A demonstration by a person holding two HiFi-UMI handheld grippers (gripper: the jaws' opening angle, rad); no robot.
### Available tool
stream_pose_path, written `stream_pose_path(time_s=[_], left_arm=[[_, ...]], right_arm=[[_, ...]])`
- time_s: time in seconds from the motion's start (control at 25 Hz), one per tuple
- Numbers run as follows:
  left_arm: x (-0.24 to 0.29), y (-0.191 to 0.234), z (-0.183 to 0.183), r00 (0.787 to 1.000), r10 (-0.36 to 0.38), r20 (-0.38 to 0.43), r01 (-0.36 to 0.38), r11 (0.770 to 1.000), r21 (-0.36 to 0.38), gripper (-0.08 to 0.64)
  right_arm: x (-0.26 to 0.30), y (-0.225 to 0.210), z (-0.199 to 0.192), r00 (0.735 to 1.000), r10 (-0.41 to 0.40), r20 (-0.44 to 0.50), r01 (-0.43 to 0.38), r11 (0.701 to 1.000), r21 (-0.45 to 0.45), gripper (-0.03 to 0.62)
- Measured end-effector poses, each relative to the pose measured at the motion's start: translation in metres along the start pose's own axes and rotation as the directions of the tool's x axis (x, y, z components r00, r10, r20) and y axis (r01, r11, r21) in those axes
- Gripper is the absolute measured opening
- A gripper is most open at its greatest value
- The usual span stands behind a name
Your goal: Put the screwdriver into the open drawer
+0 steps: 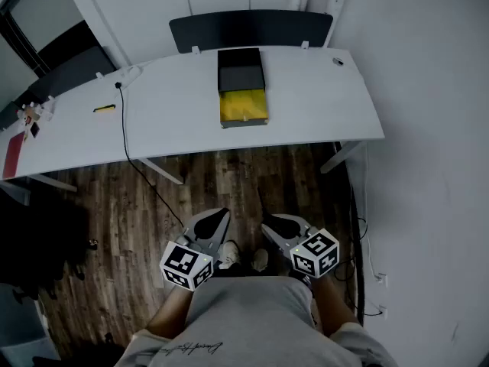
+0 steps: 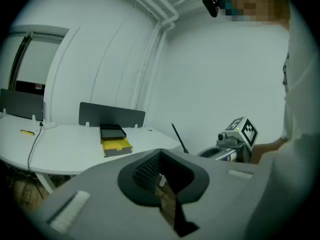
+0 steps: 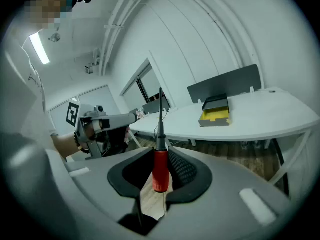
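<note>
**Screwdriver in my right grip, drawer open at twelve**

At ten o'clock on the white table (image 1: 321,105) lies one small yellow item (image 1: 105,108), too small to name, beside one black cable (image 1: 124,128). My left gripper (image 1: 220,215) hangs low at seven o'clock. Its fingers (image 2: 145,171) stand a little apart with nothing between them.

Dead ahead at twelve stands one black drawer unit (image 1: 240,69). Its one yellow drawer (image 1: 244,107) is pulled open toward me, well apart from both grippers.

My right gripper (image 1: 272,222), at five o'clock, has its fingers (image 3: 182,171) clamped on the red handle of the one screwdriver (image 3: 160,169), black shaft pointing up and ahead.

Two marker cubes (image 1: 186,264), one per gripper, carry black-and-white square patterns. One line of script (image 1: 187,348) crosses my shirt (image 1: 252,319), too small to read.
</note>
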State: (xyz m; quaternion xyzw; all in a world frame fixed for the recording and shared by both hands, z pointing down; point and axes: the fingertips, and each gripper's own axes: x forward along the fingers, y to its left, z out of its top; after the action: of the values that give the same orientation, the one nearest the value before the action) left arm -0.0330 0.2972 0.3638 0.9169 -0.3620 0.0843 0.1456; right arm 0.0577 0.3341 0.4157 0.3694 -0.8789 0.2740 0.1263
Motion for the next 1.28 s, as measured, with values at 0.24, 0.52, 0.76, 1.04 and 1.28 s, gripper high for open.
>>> stream_pose_path(time_s=[0.24,0.52,0.76,1.04,1.28], left_arm=[[-0.013,0.013,0.002,1.0,-0.011,0.006,0.011,1.0,0.009,0.0],[-0.018,0.029,0.006,1.0,-0.014,0.016,0.014,1.0,0.006,0.0],[-0.023,0.035,0.011,0.999,-0.029,0.024,0.029,0.999,0.014,0.0],[-0.034,0.052,0.017,0.998,-0.046,0.038,0.045,0.999,0.023,0.0],[-0.043,0.066,0.021,0.997,-0.066,0.051,0.065,0.997,0.03,0.0]], right_arm=[[0.005,0.007,0.016,0.999,-0.048,0.022,0.048,0.999,-0.017,0.106],[0.021,0.017,0.022,0.998,-0.047,0.028,0.048,0.999,-0.019,0.106],[0.029,0.024,0.03,0.998,-0.033,0.046,0.033,0.999,0.005,0.106],[0.047,0.038,0.042,0.998,-0.041,0.042,0.042,0.999,-0.025,0.106],[0.059,0.047,0.055,0.995,-0.07,0.068,0.073,0.996,-0.043,0.106]])
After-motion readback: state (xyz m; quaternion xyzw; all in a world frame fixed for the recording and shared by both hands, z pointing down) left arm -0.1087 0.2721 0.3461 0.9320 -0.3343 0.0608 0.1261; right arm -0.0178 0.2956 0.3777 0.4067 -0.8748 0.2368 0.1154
